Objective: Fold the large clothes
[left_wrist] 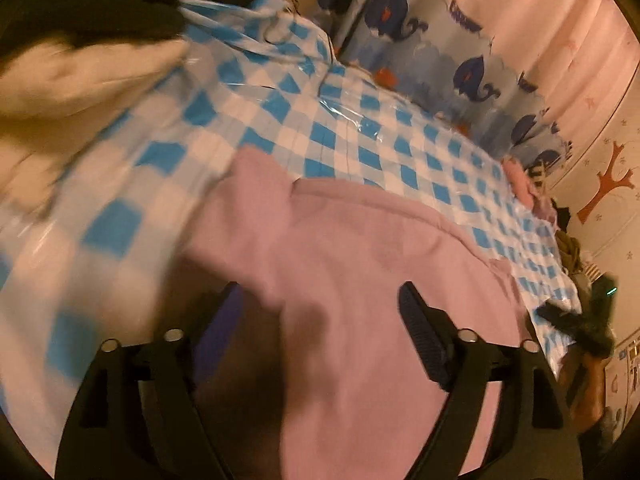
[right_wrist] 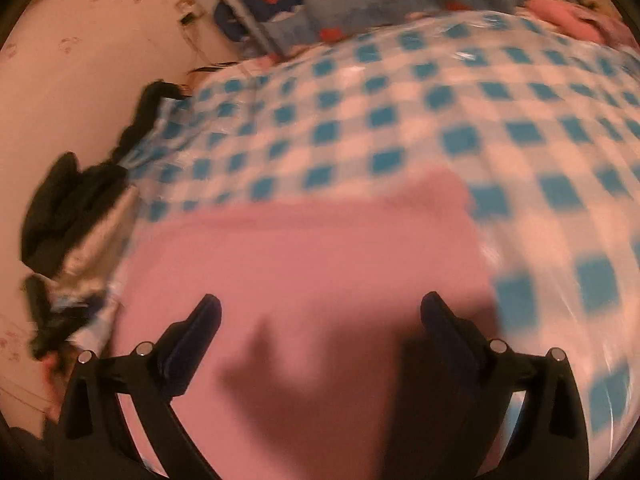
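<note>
**Both tools open over pink garment, nothing gripped**

Left tool point(left_wrist: 320, 312): jaws spread wide, pink soft fabric garment point(left_wrist: 360, 264) directly below and ahead, not pinched. Right tool point(right_wrist: 320, 320): jaws apart, same garment point(right_wrist: 304, 256) underneath, empty. Garment lies flat on the blue-and-white checked plastic-covered bed point(left_wrist: 360, 128), long axis running side to side between the tools. Both about equally near; far edge ahead of each. Frames blurred.

Matt pink cloth garment point(left_wrist: 360, 280), glossy plastic checked cover point(left_wrist: 360, 128) (creased), seemingly ribbed claw pads point(left_wrist: 420, 340)
</note>
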